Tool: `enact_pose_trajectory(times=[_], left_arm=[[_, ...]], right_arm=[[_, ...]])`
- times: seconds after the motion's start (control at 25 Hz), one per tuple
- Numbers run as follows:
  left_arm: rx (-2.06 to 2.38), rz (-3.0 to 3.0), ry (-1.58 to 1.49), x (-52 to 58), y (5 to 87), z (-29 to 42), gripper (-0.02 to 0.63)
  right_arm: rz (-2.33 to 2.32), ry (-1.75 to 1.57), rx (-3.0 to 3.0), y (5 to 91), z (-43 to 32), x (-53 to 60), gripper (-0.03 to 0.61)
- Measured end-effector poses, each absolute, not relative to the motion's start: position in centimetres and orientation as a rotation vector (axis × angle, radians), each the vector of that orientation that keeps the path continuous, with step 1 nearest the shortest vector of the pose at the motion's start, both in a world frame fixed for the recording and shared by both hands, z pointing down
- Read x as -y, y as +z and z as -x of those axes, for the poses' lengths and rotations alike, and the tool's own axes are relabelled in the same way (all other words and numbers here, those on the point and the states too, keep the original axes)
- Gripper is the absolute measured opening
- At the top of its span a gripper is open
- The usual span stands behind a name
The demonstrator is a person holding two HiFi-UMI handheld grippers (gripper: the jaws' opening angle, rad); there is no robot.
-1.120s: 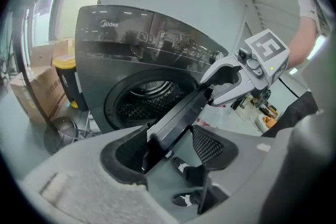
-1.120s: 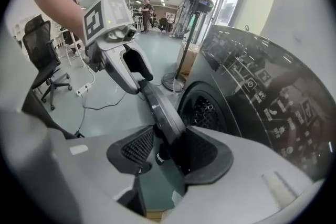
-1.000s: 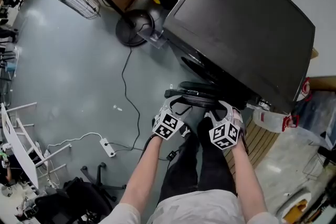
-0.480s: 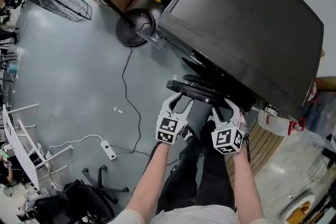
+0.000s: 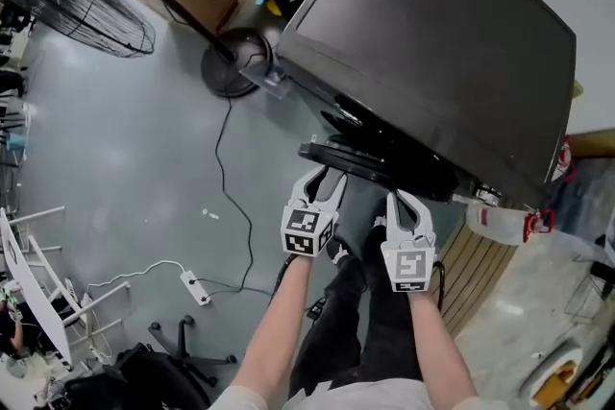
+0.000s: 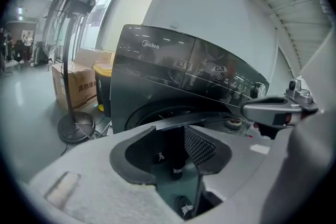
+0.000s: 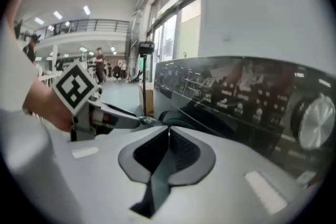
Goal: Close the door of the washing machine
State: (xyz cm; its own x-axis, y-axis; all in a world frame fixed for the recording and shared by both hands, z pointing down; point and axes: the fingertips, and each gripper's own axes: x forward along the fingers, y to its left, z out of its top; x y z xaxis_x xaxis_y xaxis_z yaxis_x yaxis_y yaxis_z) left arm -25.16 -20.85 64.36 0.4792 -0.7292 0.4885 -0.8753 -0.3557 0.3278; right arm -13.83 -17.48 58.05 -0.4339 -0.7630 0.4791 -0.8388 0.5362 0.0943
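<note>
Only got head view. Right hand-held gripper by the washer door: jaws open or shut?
Observer: Right hand-held gripper is shut, jaws together, nothing between them.
Operator: Left one?
Observer: Left hand-held gripper has its jaws apart; they have just been closing. The door edge runs across just past its tips, and nothing looks clamped.
Operator: Controls visible?
Observer: Yes, a silver dial sits at the right end of the panel.
</note>
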Motion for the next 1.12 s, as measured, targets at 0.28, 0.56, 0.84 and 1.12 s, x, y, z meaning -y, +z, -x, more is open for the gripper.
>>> enact_pose_trajectory(times=[0.28,0.56,0.84,1.12], left_arm=[[1.303,-2.163,0.382,22.0,65.6,24.1,-0.002],[1.269,-2.186,0.356,23.2,65.6,23.3,-0.002],[1.213,-2.244,0.433,26.5,65.2,21.6,0.0],[1.237,-2.206,0.368,26.8,64.9,21.4,0.0]], right_arm=[[-1.585,0.713,2.155,62.6,9.9,17.7,0.002],[-1.649,0.719,2.132,62.9,10.0,18.5,0.002],[-1.761,0.841,2.098,63.0,8.7,20.3,0.002],[-1.741,1.011,2.172,62.8,9.3,20.8,0.002]])
